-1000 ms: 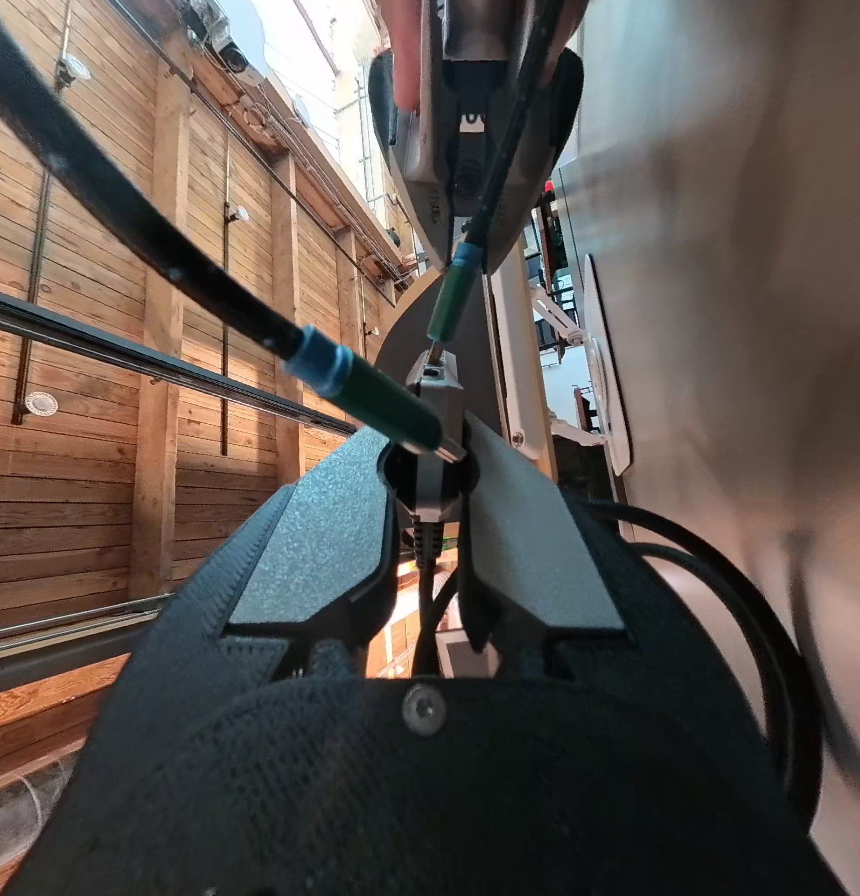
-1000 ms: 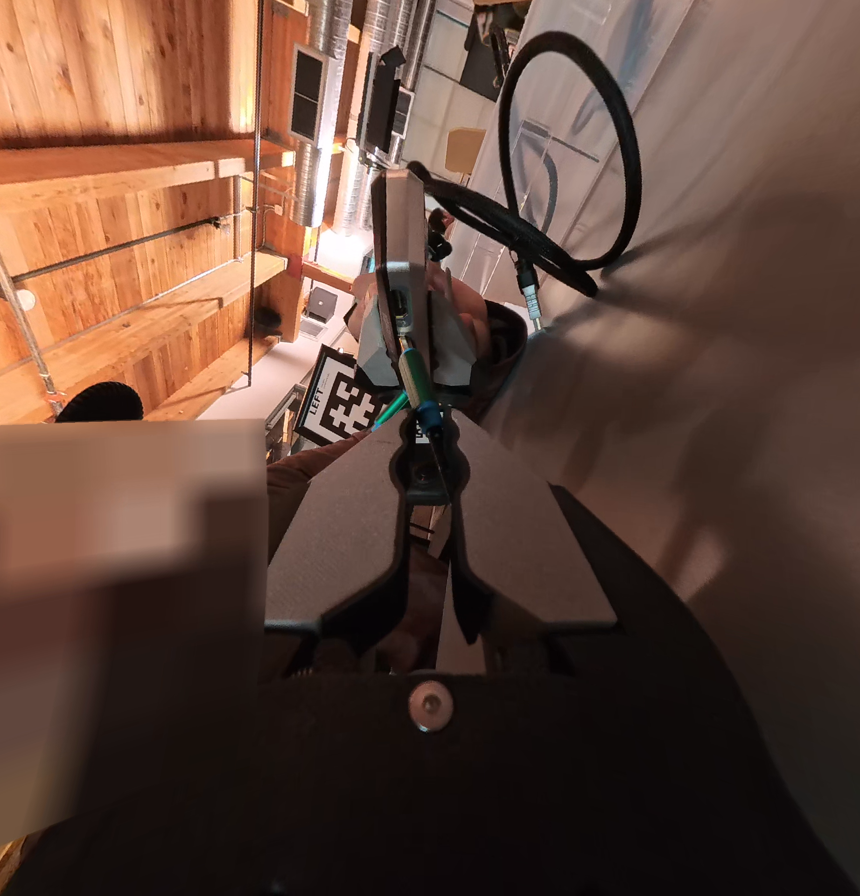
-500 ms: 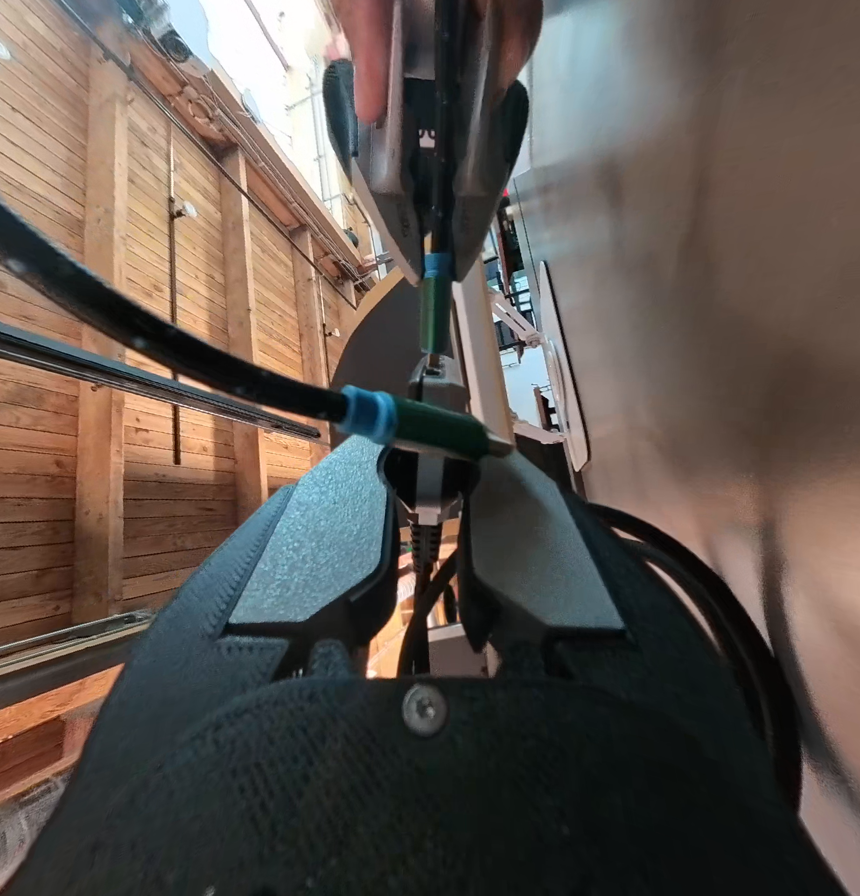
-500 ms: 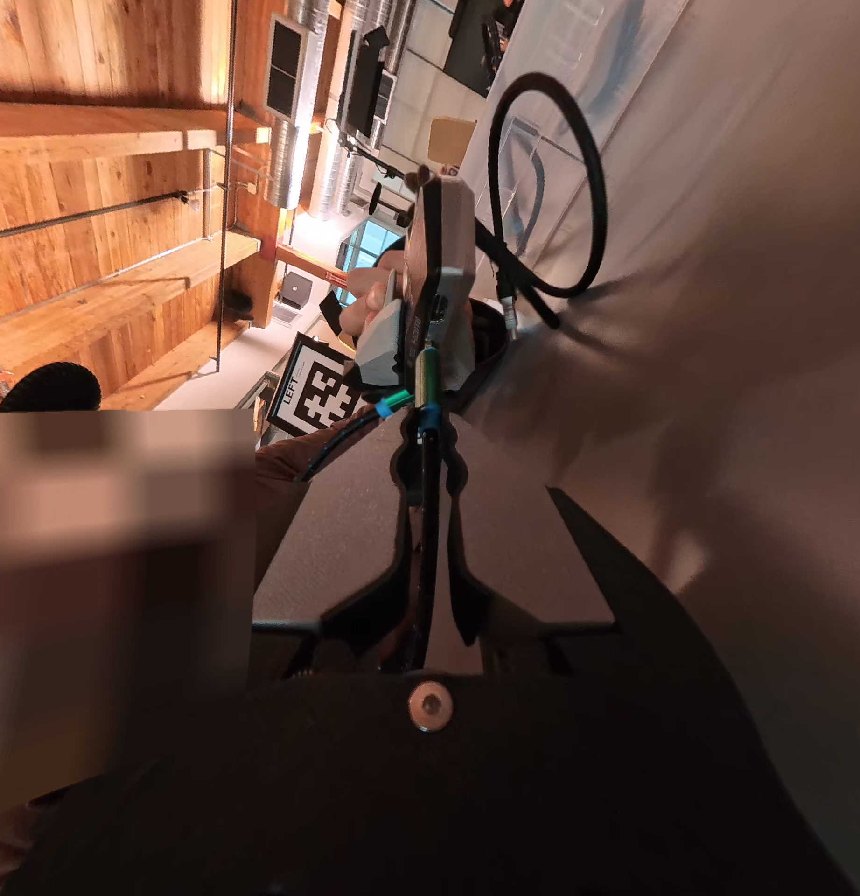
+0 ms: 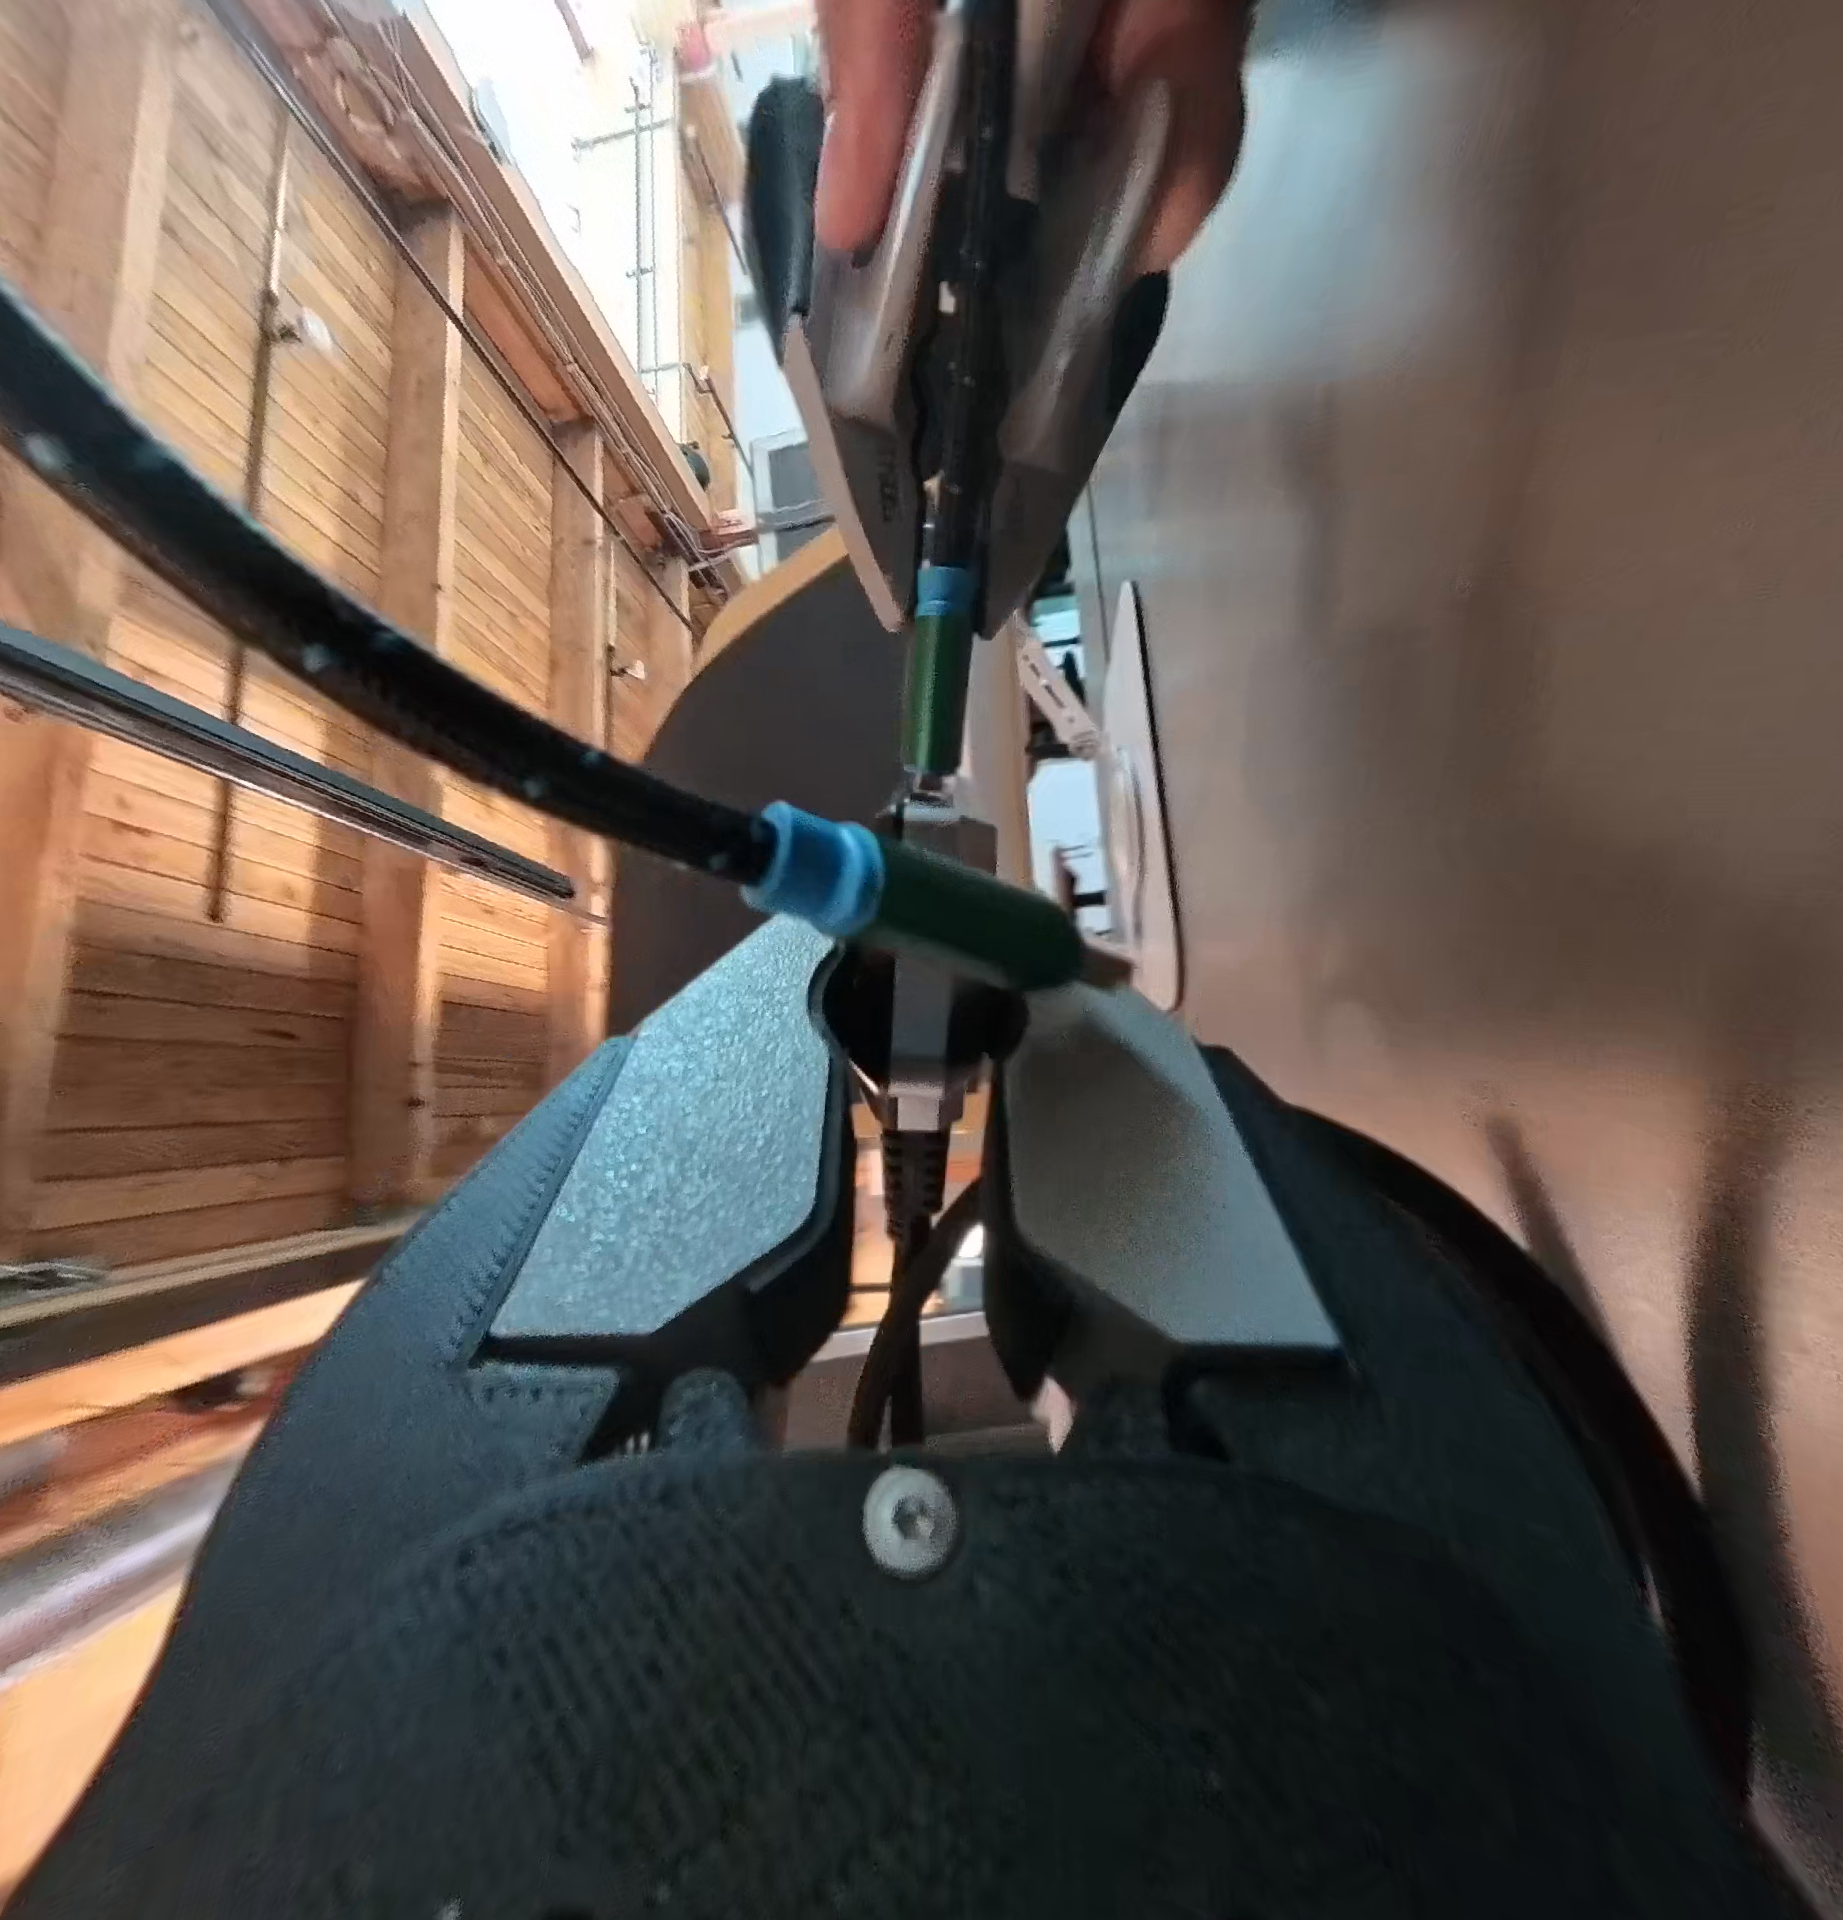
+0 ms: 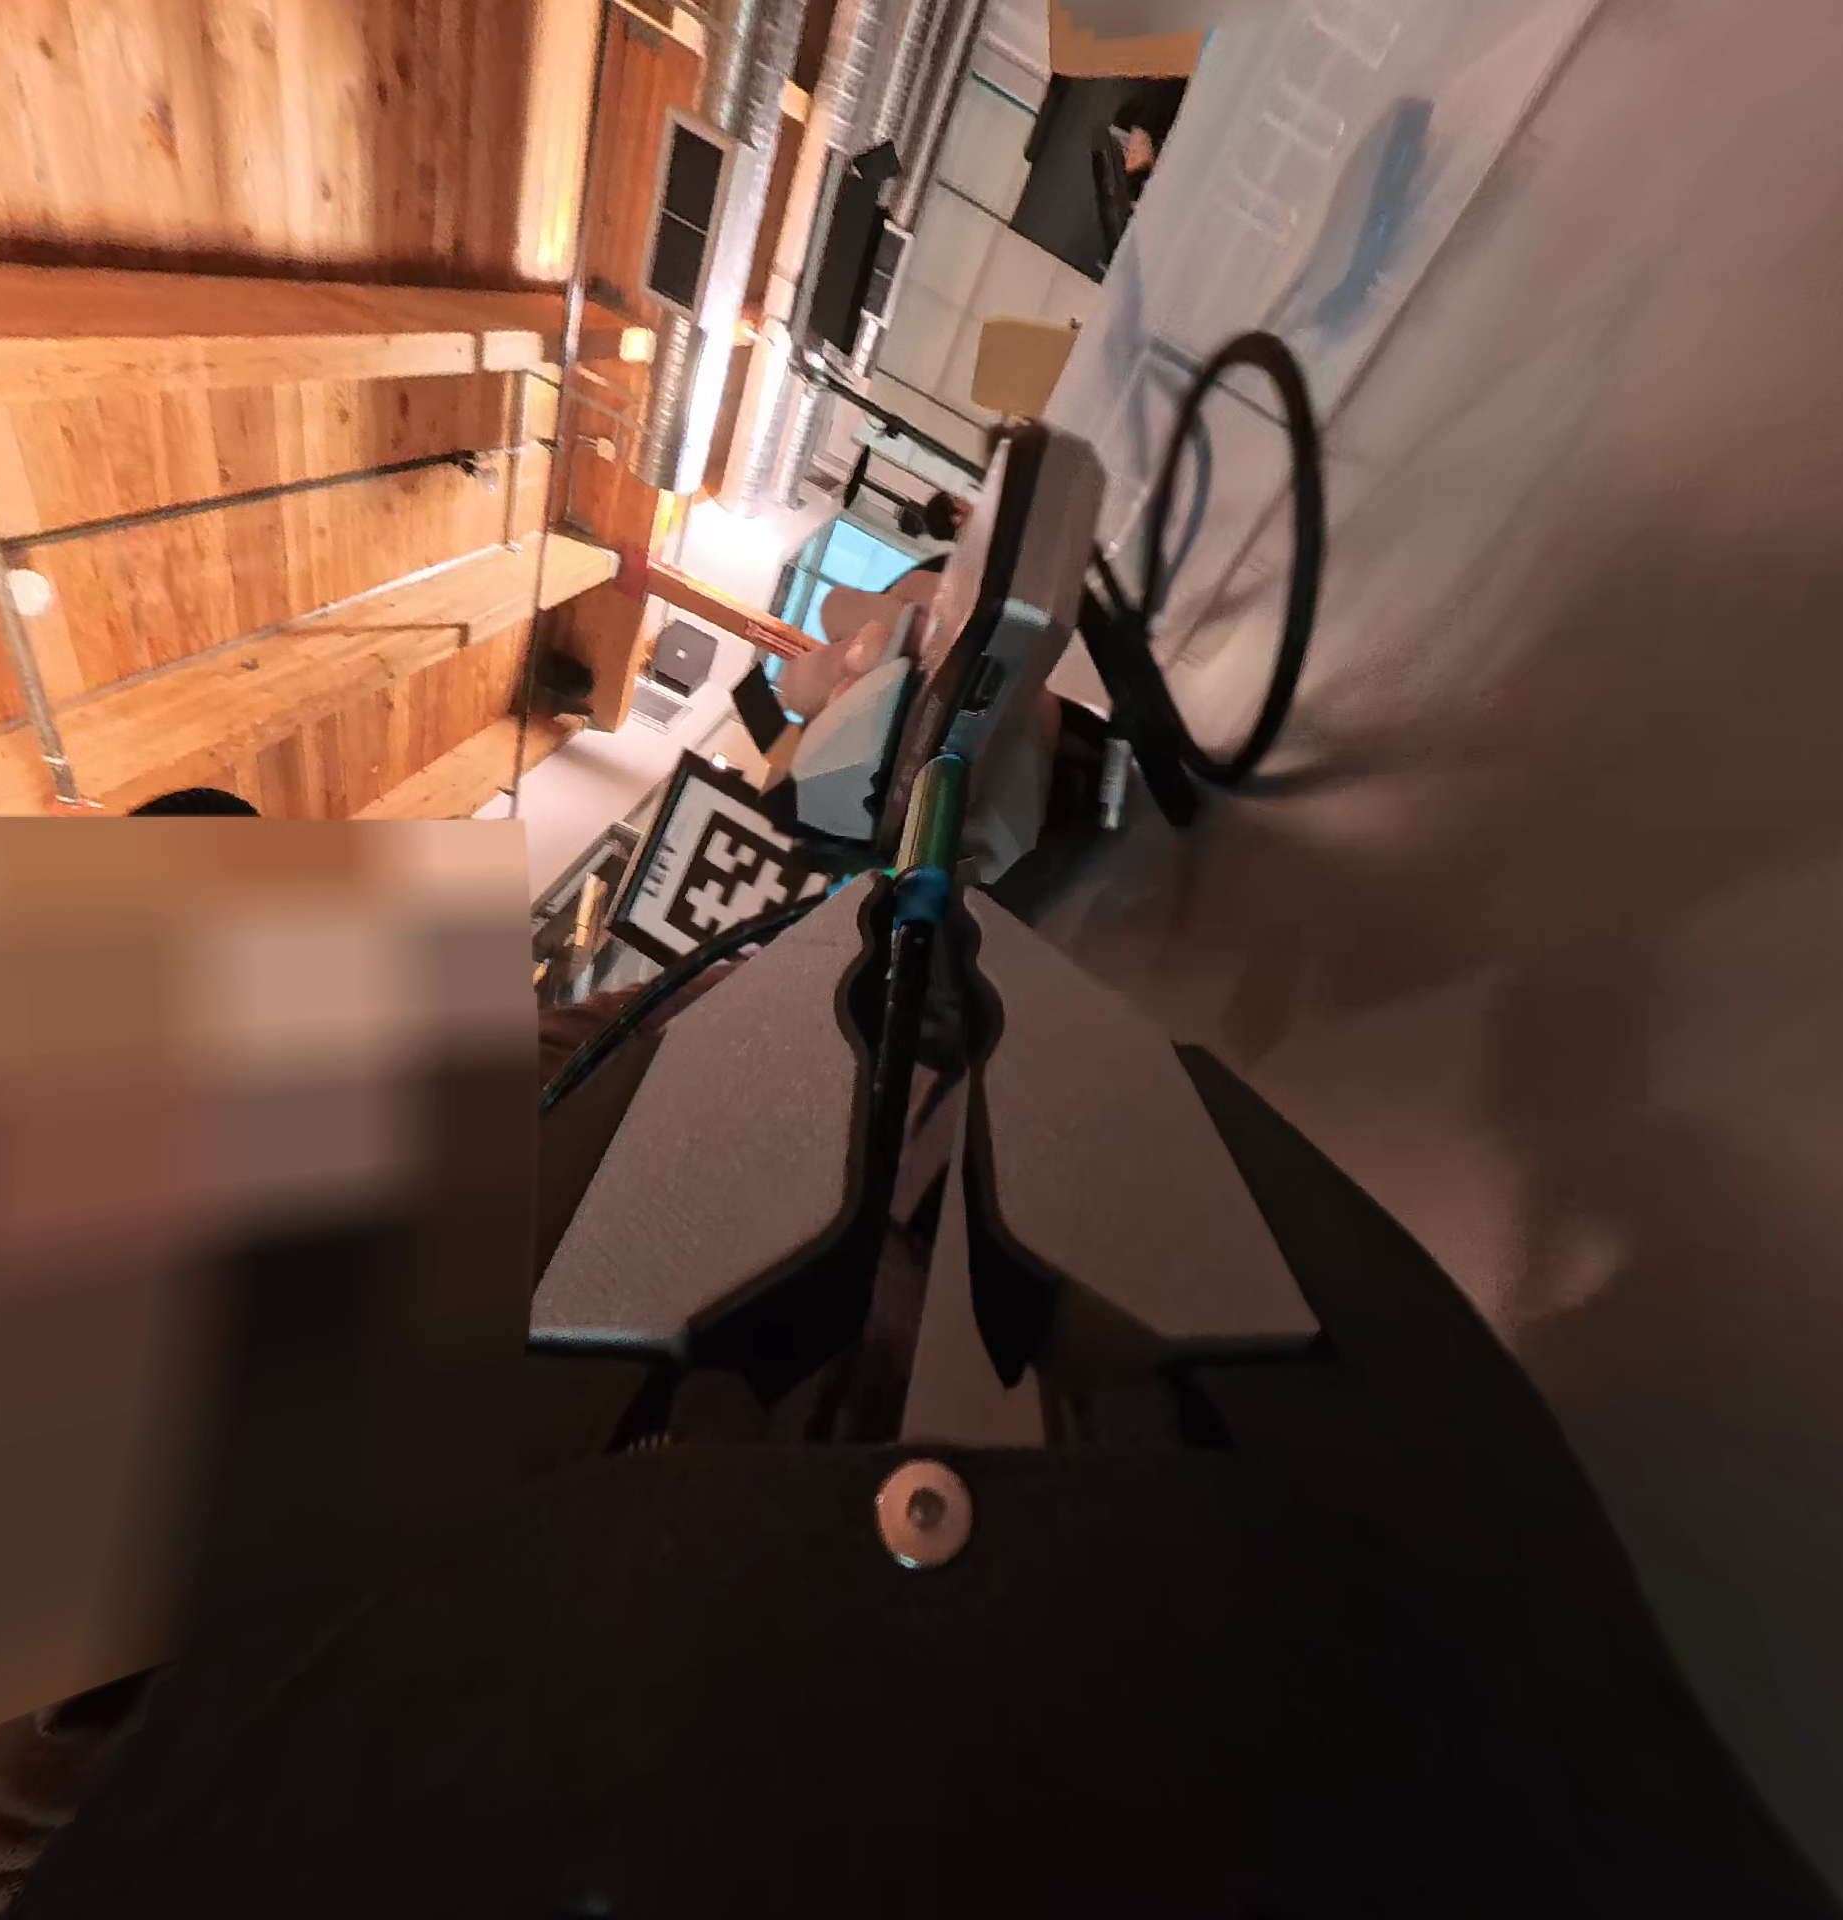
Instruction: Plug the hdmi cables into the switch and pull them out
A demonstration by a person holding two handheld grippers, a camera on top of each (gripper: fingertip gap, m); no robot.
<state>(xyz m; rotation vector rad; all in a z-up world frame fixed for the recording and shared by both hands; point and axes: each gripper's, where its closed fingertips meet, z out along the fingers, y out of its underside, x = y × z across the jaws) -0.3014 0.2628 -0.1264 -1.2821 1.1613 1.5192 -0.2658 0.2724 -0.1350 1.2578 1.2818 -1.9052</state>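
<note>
In the left wrist view my left gripper (image 5: 919, 987) is shut on the small grey switch (image 5: 936, 836), which stands up between its fingers. My right gripper (image 5: 943, 613) comes in from above, shut on a black cable just behind the blue ring of a green HDMI plug (image 5: 929, 691). The plug's metal tip meets the switch's end. A second green plug (image 5: 958, 930) on a black cable (image 5: 377, 665) lies across my left fingertips. The right wrist view shows my right gripper (image 6: 917, 914), the plug (image 6: 932, 810) and the switch (image 6: 1010, 623).
Both views are rolled sideways, with the pale table surface (image 6: 1519, 727) on the right. A black cable loop (image 6: 1301, 582) lies on it beyond the switch. A hand (image 5: 855, 125) holds the right gripper. A black-and-white marker tag (image 6: 719, 873) sits on the left gripper. One gripper's finger ends stand about 4 cm off the other's.
The held plug has straightened into line with the switch. The second plug has swung flatter across my left fingertips. Both grippers stay shut.
</note>
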